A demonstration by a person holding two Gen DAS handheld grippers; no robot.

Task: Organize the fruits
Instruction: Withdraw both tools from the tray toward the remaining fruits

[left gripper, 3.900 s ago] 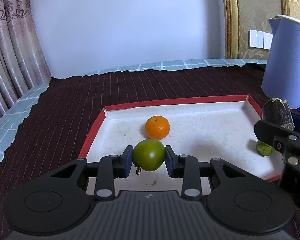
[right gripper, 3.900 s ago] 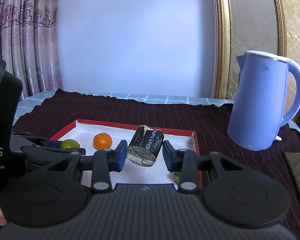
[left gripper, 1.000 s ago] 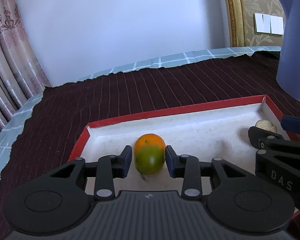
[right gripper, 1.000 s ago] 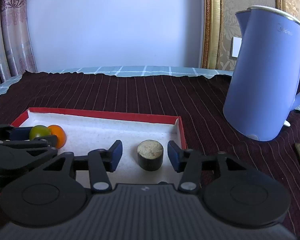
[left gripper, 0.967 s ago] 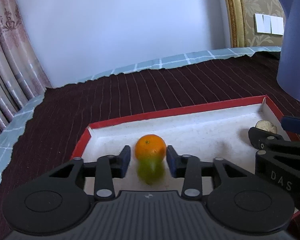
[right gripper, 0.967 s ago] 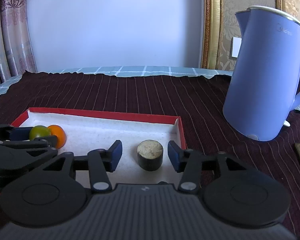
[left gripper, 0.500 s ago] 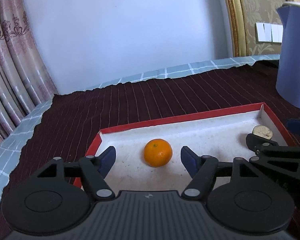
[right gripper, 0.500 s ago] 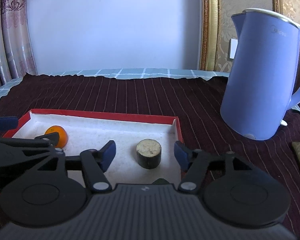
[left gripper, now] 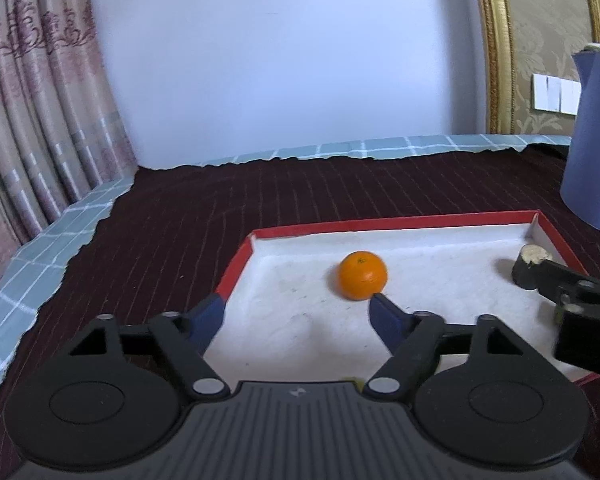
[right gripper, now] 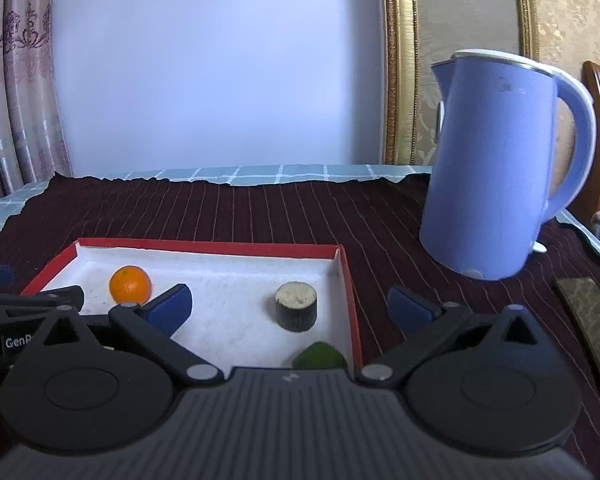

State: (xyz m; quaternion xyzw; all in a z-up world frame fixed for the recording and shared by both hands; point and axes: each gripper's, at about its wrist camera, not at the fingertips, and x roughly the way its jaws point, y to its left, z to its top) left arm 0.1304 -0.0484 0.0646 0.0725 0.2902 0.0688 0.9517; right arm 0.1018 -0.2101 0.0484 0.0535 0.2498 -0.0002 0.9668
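Spreading apart at this moment, my left gripper (left gripper: 296, 312) has nothing between its blue pads; its jaws hang over the tray's (left gripper: 236, 258) left edge, one pad outside the red rim and one over the white floor. My worry on this side is that outer pad: if I drop low while the jaws widen, it could catch the rim and shove the whole tray across the dark striped cloth (left gripper: 180, 216).

Next along, the orange (left gripper: 363, 275) sits loose on the tray floor near the left end, just past my inner left pad. Being round, it could roll off at a nudge.

Further right, the dark cut stump (right gripper: 296, 306) stands upright near the tray's right edge. My right gripper (right gripper: 290, 308) is also opening around it, pads clear of it, one pad hanging beyond the right rim. A careless sweep would tip the stump. A green fruit (right gripper: 319, 356) lies at the near right corner, half hidden under my gripper body, so I could bump it unseen.

Beyond the tray's right edge stands the blue kettle (right gripper: 496, 168), which a wide swing might strike.
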